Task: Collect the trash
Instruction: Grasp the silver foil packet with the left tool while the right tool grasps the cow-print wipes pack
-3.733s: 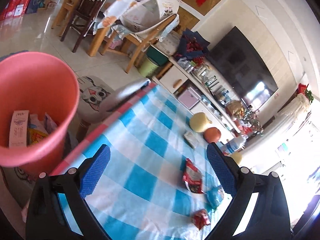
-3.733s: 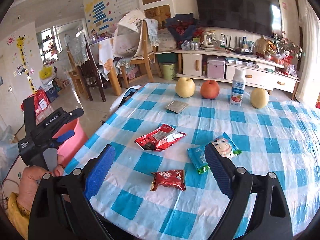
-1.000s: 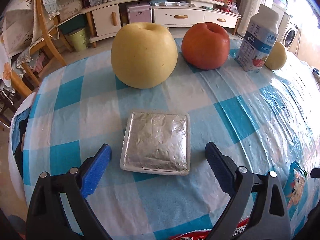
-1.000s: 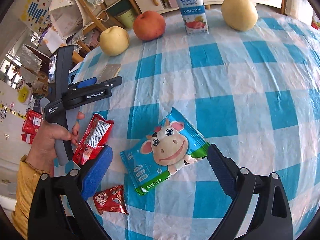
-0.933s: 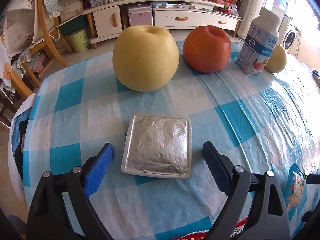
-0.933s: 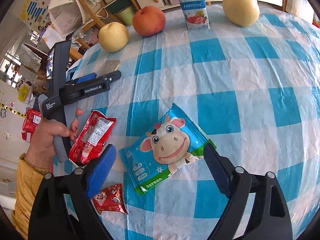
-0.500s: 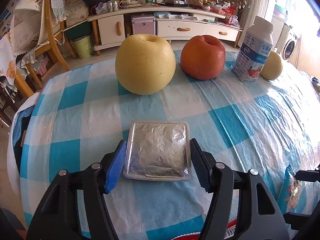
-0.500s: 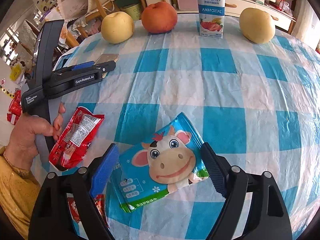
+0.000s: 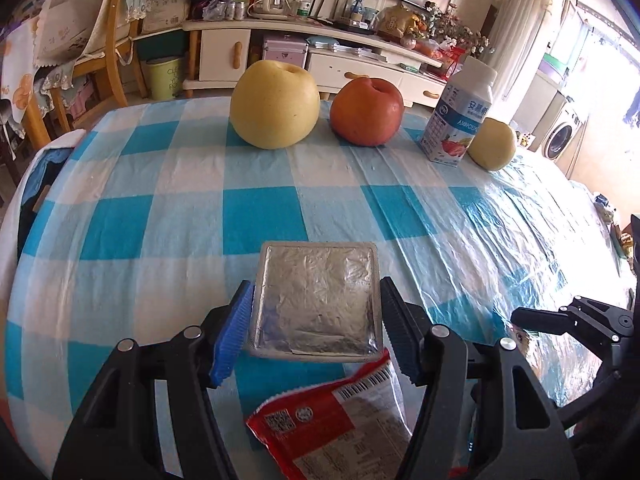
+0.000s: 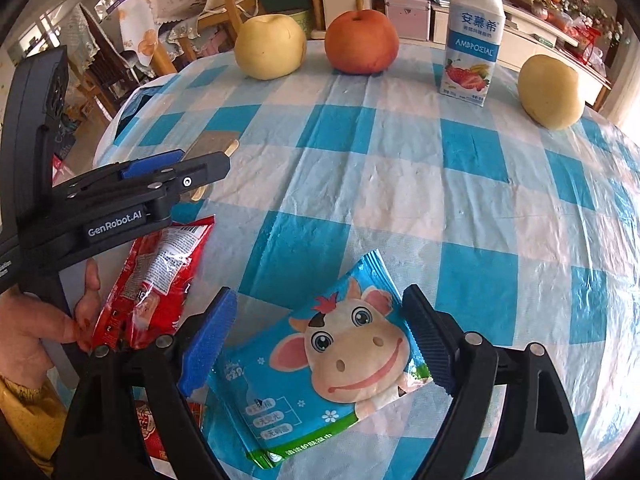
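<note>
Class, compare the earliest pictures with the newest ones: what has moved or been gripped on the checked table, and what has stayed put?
The left gripper left the pink bin, came over the table and closed on the silver foil packet, now lifted. The right gripper came down around the blue cow packet; its jaws have been closing, and it is not yet clearly gripped. The fruit, milk carton and red wrapper stayed put.

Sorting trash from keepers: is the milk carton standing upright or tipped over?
Upright. The milk carton stands on its base on the checked tablecloth, white cap on top, label reading level, between the red apple and a yellow pear.
</note>
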Motion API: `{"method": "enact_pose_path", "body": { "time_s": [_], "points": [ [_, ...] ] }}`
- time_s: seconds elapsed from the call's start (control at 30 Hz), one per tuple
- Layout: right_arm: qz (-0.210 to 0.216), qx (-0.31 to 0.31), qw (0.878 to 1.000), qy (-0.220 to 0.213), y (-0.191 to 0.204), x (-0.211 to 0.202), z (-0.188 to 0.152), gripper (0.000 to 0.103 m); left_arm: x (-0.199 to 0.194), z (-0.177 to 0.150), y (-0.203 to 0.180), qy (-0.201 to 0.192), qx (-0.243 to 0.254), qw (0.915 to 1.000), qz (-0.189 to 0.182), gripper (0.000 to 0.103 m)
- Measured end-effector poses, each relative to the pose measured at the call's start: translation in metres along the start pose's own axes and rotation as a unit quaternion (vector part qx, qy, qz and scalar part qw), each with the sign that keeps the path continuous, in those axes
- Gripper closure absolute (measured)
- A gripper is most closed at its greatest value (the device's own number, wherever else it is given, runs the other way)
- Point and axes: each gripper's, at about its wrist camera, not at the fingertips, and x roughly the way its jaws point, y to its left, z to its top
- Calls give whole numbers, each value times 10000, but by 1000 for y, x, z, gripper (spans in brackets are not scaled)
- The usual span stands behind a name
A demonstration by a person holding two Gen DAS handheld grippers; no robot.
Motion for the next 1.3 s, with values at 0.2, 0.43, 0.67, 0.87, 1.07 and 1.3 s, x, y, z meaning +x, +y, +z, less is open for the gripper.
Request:
{"method": "enact_pose_path", "body": {
  "time_s": [0.2,0.43,0.67,0.87,1.07,1.3],
  "points": [
    [331,-435,9985,75,2,1,0,28,-16,-19,4,-97,-408,9990,-168,39],
    [177,-55,9998,-32,-21,-14,4,15,-59,-32,17,-600,-910,9940,-78,39],
    [257,509,9977,360,-15,-11,-6,15,-108,-52,22,-1093,-1121,9875,182,39],
    [-40,81,9997,245,18,-12,-10,30,-144,-73,18,-1376,-1202,9830,202,39],
    [-593,-635,9961,165,48,-2,-17,55,-171,-85,15,-1559,-1193,9805,107,39],
    [-1101,-959,9893,76,64,0,-27,48,-193,-105,15,-1658,-1294,9776,-88,39]
  ]
}}
